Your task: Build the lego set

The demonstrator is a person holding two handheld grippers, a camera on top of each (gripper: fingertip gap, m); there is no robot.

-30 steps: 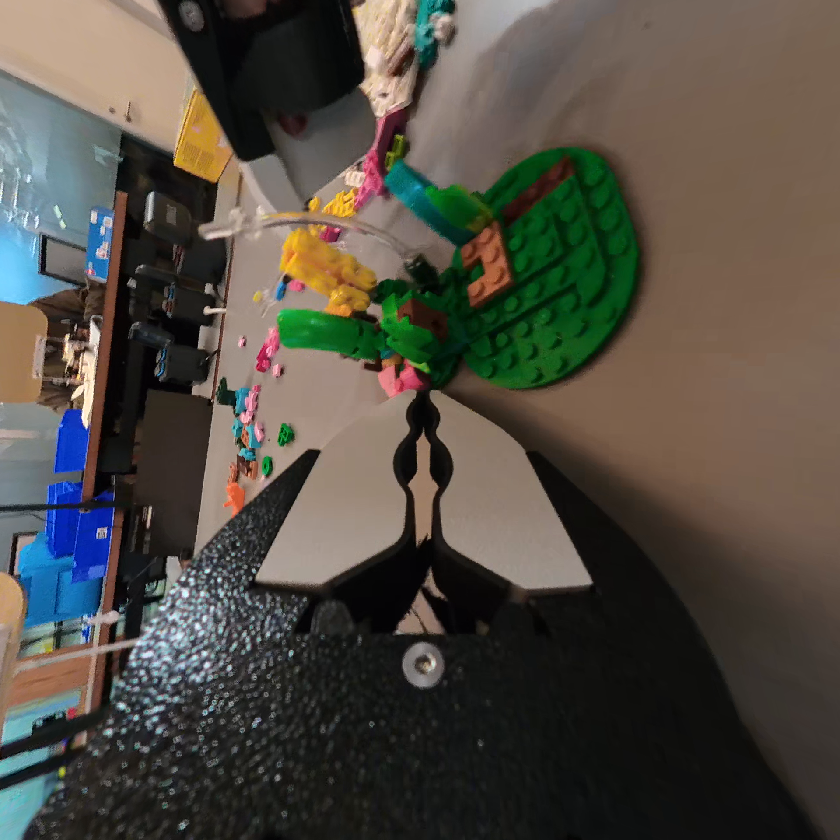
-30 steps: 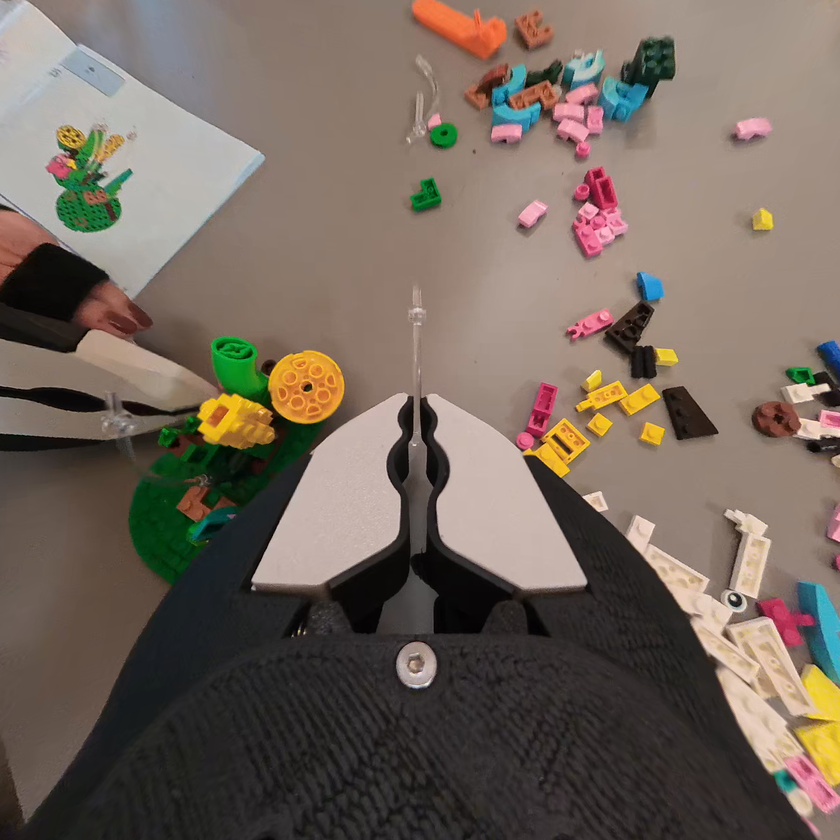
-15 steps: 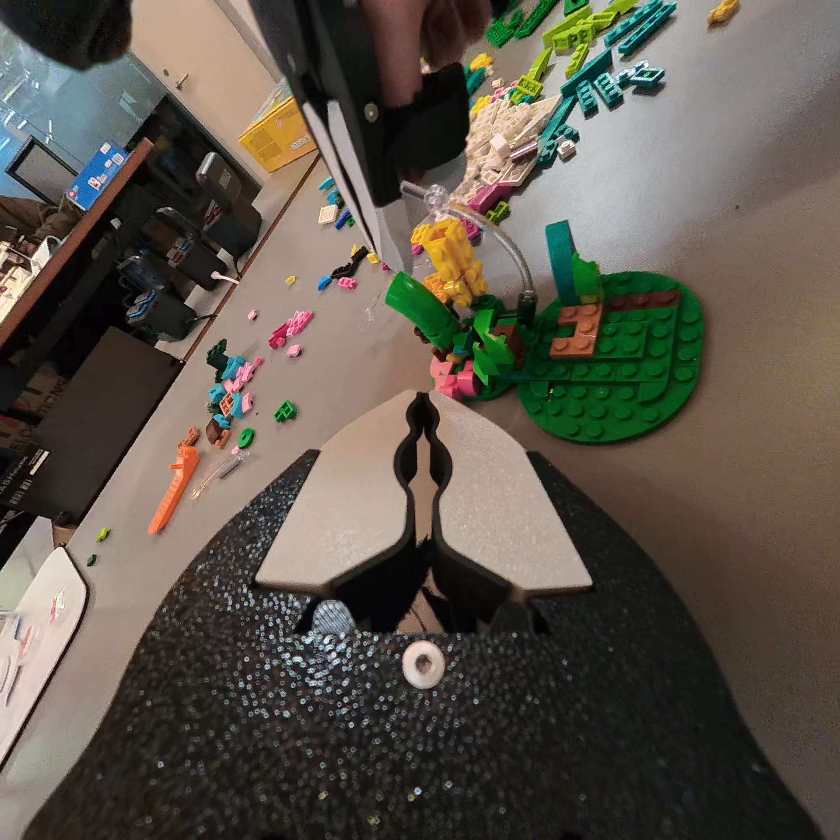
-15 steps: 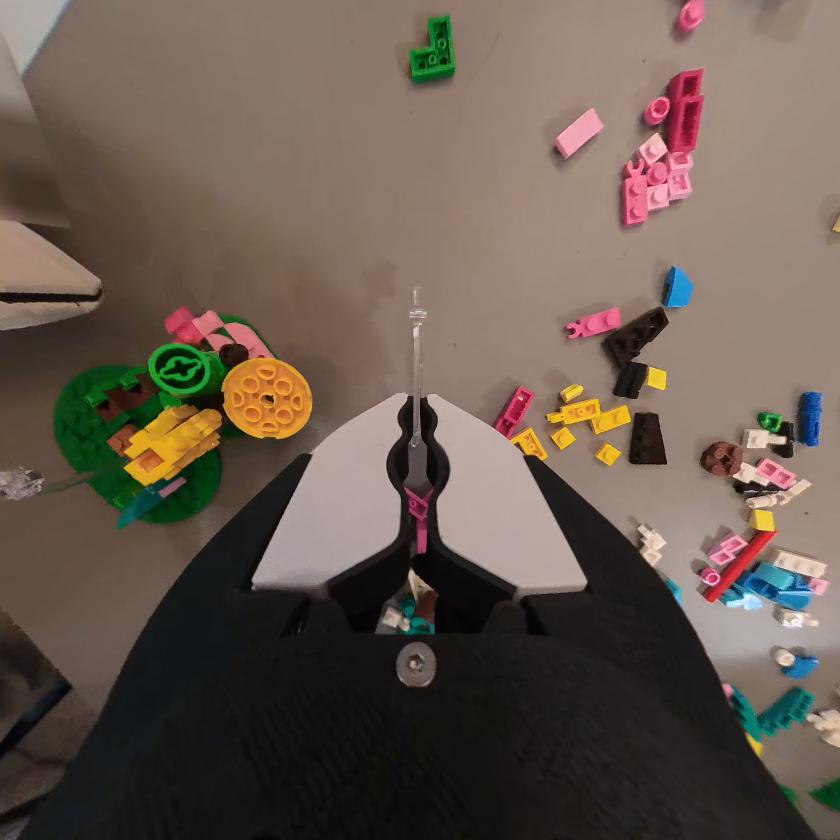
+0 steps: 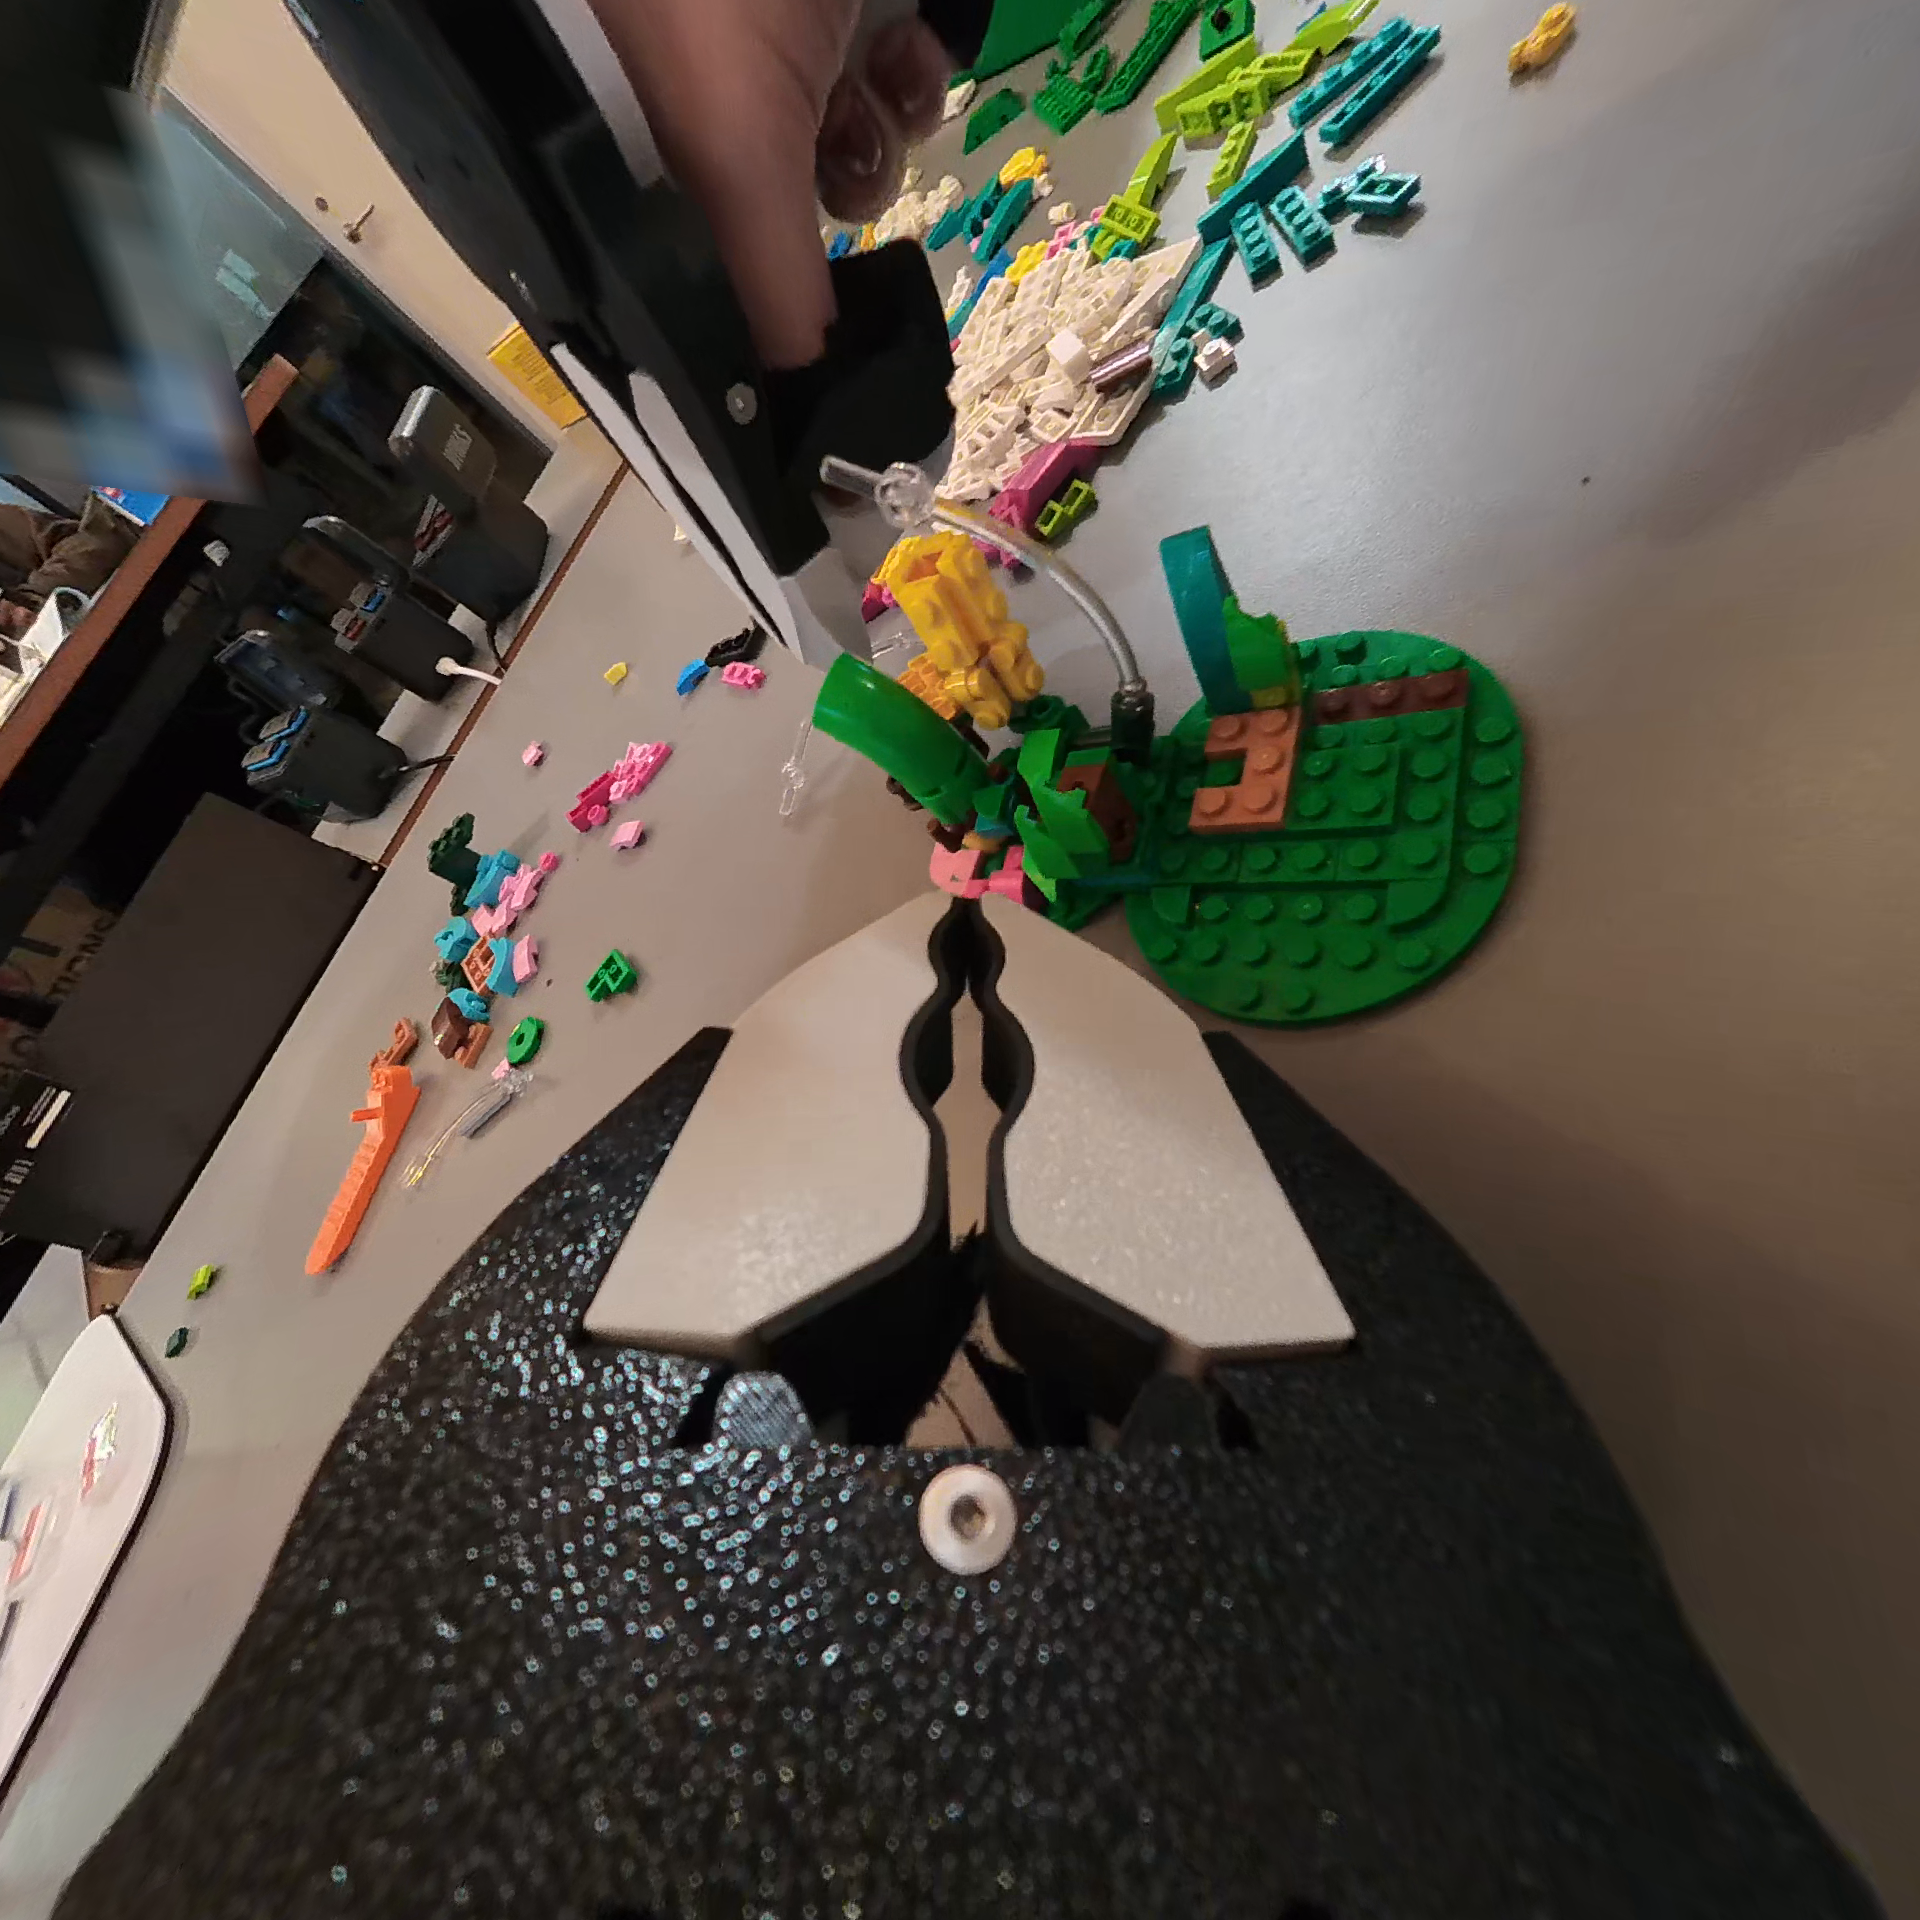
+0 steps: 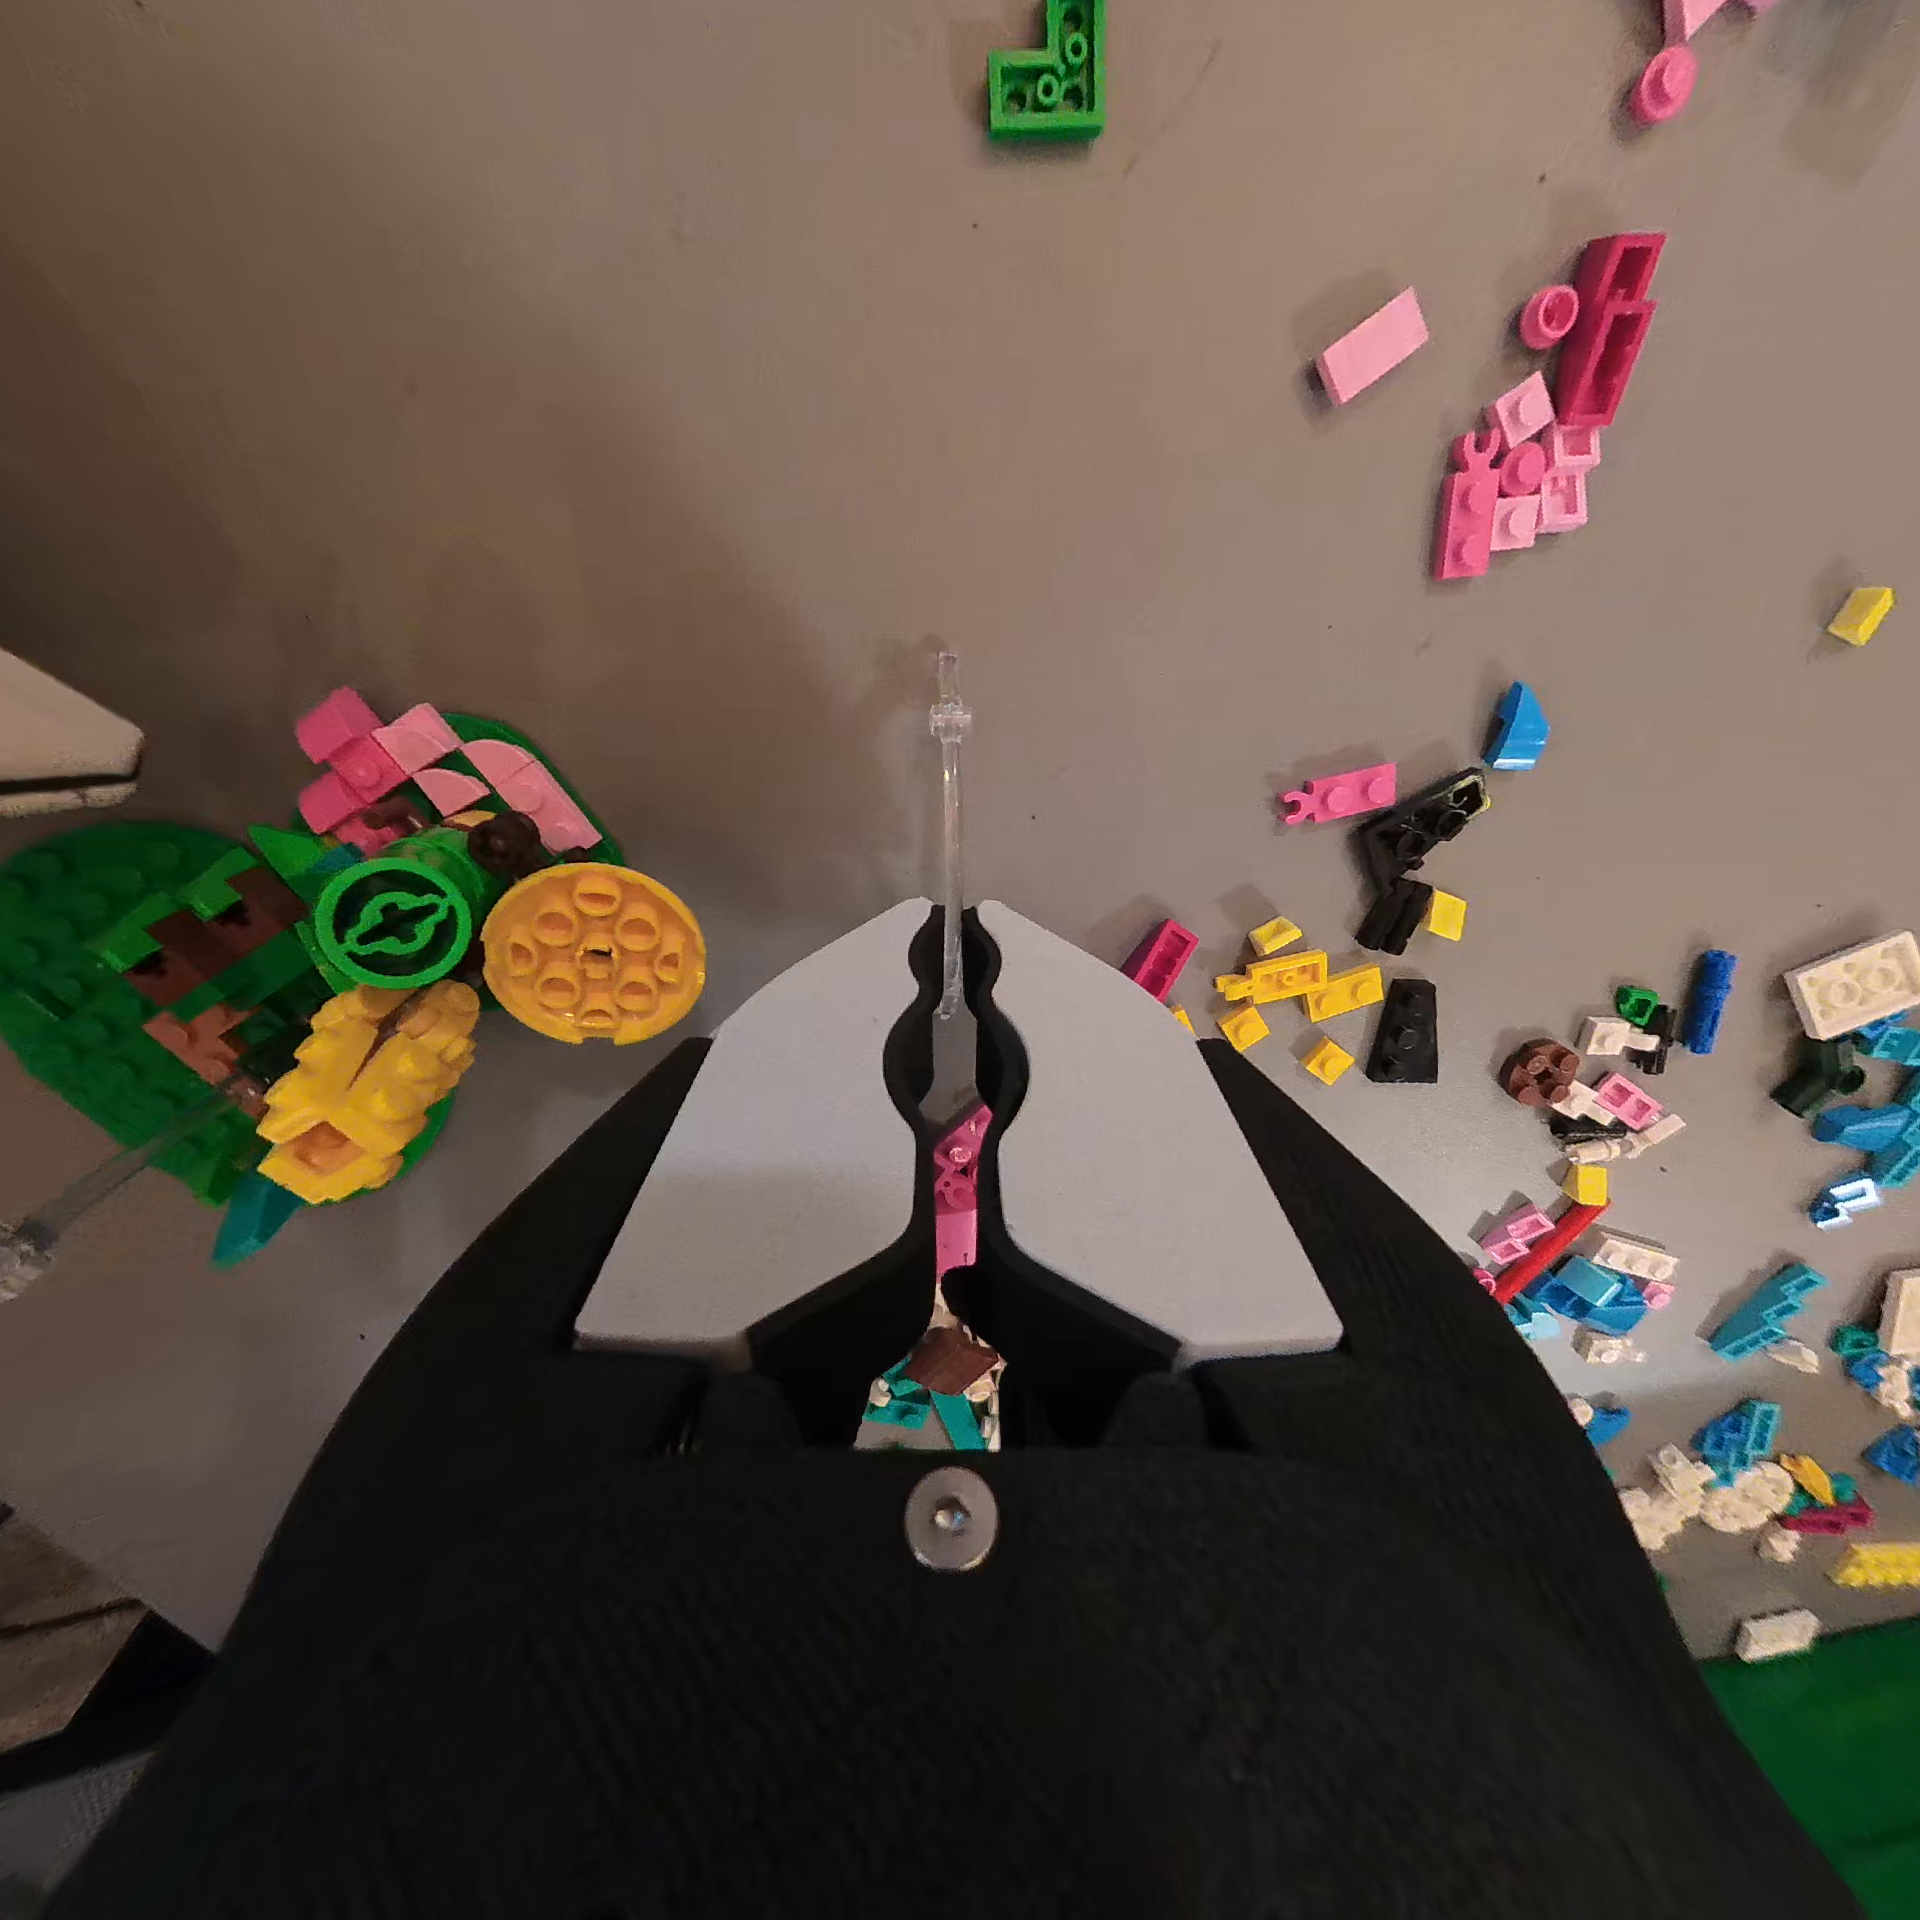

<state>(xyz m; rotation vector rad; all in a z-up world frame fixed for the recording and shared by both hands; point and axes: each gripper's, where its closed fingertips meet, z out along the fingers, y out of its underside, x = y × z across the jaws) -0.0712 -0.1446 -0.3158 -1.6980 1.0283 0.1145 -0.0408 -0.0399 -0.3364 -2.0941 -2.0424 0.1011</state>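
A brick plant model stands on a round green baseplate (image 5: 1351,883), with a yellow flower (image 5: 966,623), a curved green stem (image 5: 894,738) and a bent clear tube (image 5: 1070,592). My left gripper (image 5: 961,920) is shut, its tips just short of the model's pink pieces (image 5: 961,868). My right gripper (image 6: 951,920) is shut on a thin clear rod (image 6: 948,790) that sticks out forward above the grey table. It hangs right of the model (image 6: 395,925) and its yellow disc (image 6: 592,956). The right gripper (image 5: 810,613) also shows in the left wrist view, above the flower.
Loose bricks lie scattered: pink ones (image 6: 1527,457), yellow and black ones (image 6: 1351,987), a green corner plate (image 6: 1044,83). An orange piece (image 5: 364,1184) and a white and teal pile (image 5: 1070,332) lie farther off. Black cases (image 5: 343,623) stand at the table's edge. The gap from one gripper's tips to the other's is roughly 12 centimeters. The yellow flower (image 5: 966,623) lies around 5 centimeters away from my left fingertips.
My right gripper has come lower and closer to the table beside the model, still shut on the clear rod. My left view has swung upright and drawn slightly back from the model.
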